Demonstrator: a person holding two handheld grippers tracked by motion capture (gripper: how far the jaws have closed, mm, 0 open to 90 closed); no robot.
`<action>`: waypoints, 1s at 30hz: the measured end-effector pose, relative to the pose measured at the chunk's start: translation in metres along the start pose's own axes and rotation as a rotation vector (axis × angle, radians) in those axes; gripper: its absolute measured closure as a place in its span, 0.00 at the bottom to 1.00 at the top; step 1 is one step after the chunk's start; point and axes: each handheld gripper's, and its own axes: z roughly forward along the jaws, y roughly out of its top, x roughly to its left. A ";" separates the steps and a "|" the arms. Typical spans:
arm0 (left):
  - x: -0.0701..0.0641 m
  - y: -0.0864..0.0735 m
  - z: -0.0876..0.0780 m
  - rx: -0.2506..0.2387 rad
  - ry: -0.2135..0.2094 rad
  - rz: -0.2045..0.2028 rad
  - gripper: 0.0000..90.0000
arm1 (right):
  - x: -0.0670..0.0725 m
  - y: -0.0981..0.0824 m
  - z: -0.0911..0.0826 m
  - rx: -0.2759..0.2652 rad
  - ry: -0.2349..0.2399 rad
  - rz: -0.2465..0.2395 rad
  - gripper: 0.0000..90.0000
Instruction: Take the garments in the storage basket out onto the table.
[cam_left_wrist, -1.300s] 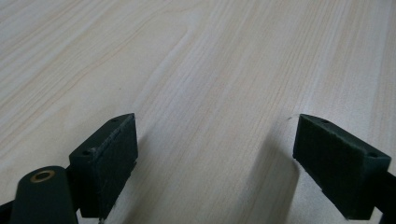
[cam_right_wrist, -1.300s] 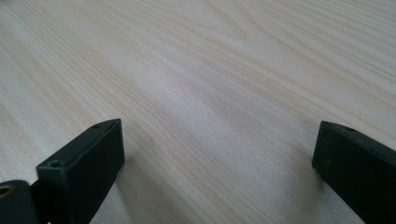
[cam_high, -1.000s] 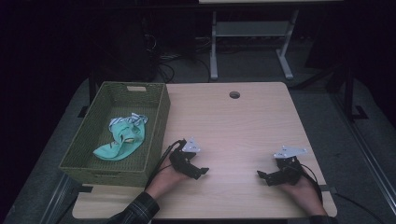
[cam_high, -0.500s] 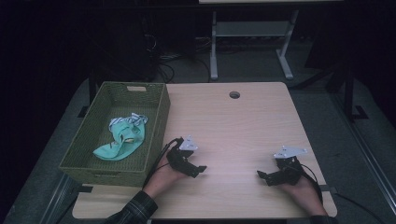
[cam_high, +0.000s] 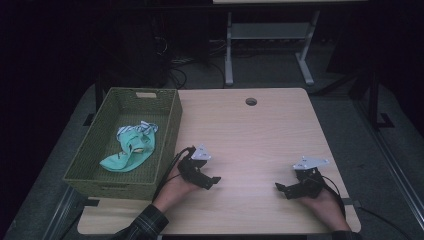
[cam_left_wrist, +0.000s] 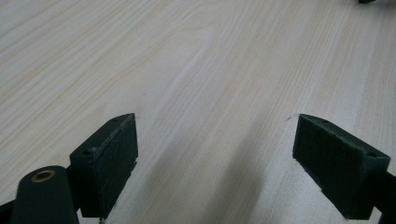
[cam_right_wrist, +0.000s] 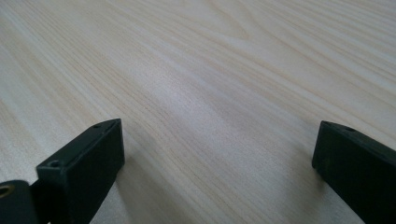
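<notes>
Both claws rest low on the bare table (cam_high: 260, 130), left gripper (cam_high: 212, 180) and right gripper (cam_high: 280, 189) gaping wide and empty, the cloth (cam_high: 131, 147) already lying in the basket (cam_high: 170, 131) just left of the left claw (work looks done).

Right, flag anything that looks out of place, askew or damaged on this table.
Nothing stands out. The green basket sits square at the table's left edge with crumpled cloths inside. The left gripper and right gripper rest open on bare wood, holding nothing.
</notes>
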 end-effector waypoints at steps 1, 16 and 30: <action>0.000 0.000 0.000 0.004 -0.001 -0.010 0.15 | 0.000 0.000 0.000 0.000 0.000 0.001 0.02; 0.000 0.006 -0.007 0.016 0.002 -0.014 0.15 | 0.000 0.000 0.000 0.001 0.000 0.001 0.02; -0.001 0.012 -0.014 0.023 -0.009 -0.020 0.15 | 0.000 0.000 0.000 0.000 0.000 0.001 0.02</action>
